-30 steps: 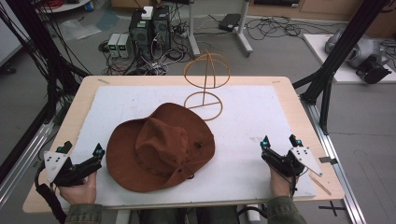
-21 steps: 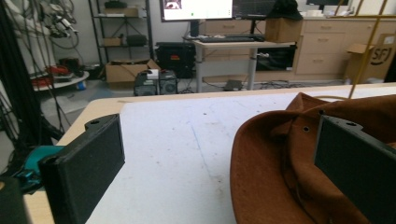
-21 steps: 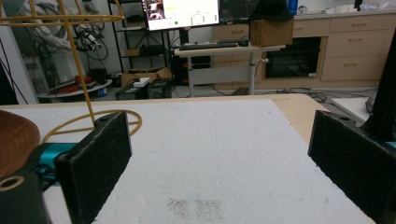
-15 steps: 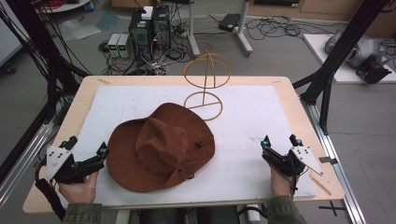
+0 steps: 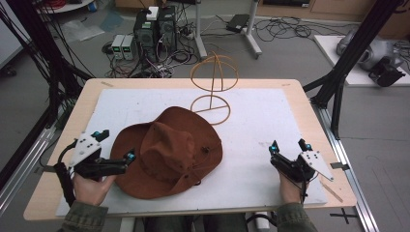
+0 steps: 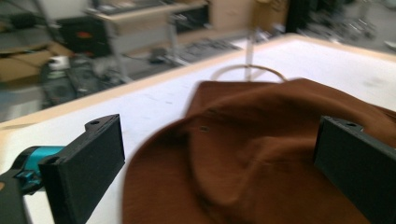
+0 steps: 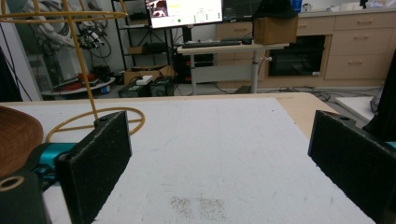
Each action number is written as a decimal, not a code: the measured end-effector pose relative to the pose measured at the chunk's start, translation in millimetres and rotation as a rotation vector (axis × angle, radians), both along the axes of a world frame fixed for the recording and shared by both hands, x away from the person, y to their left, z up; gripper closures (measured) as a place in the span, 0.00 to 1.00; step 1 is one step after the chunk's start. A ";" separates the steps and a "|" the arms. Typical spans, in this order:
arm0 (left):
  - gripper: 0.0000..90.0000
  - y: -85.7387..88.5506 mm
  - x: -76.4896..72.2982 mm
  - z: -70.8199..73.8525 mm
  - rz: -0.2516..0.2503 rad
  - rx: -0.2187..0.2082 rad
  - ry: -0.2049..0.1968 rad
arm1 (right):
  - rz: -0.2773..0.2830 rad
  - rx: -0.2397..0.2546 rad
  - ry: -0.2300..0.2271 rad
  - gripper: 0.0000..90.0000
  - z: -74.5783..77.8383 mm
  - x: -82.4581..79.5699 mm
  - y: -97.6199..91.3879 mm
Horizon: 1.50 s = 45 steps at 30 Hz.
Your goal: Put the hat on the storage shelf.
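A brown wide-brimmed hat (image 5: 169, 152) lies crown-up on the white mat (image 5: 270, 116), left of the table's middle. Behind it stands a yellow wire hat stand (image 5: 214, 87) with a ring base and a round cage on top. My left gripper (image 5: 116, 145) is open at the hat's left brim, one jaw over the brim's edge. In the left gripper view the hat (image 6: 261, 154) lies between and beyond the wide-spread jaws of the left gripper (image 6: 219, 126). My right gripper (image 5: 288, 145) is open over bare mat, well right of the hat. In the right gripper view, the right gripper (image 7: 219, 121) faces the stand (image 7: 79, 60) and the hat's edge (image 7: 16, 140).
The mat covers most of a wooden table (image 5: 300, 92). Black frame posts (image 5: 348, 58) rise at both sides. Computers and cables (image 5: 150, 34) sit on the floor beyond the far edge. A desk with a monitor (image 7: 187, 11) stands beyond the table in the right gripper view.
My left gripper has moved right, up to the hat's left brim, with one jaw now over the brim. The right gripper and the hat have stayed put.
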<state>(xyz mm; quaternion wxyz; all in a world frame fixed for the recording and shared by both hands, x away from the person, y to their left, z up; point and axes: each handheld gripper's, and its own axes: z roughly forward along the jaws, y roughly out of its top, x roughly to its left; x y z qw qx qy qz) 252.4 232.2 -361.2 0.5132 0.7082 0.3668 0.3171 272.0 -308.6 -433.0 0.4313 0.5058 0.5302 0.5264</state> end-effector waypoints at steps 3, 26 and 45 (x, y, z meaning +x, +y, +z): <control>0.03 -13.3 5.8 0.2 -0.067 0.068 0.046 | 0.001 0.001 0.000 0.06 0.0 0.0 0.3; 0.09 -46.7 57.9 -45.3 -0.222 0.231 0.395 | 0.025 0.001 0.006 0.06 -1.1 1.0 2.1; 0.58 -51.9 69.7 -59.1 -0.280 0.265 0.495 | 0.030 0.014 0.011 0.06 -1.8 2.0 1.5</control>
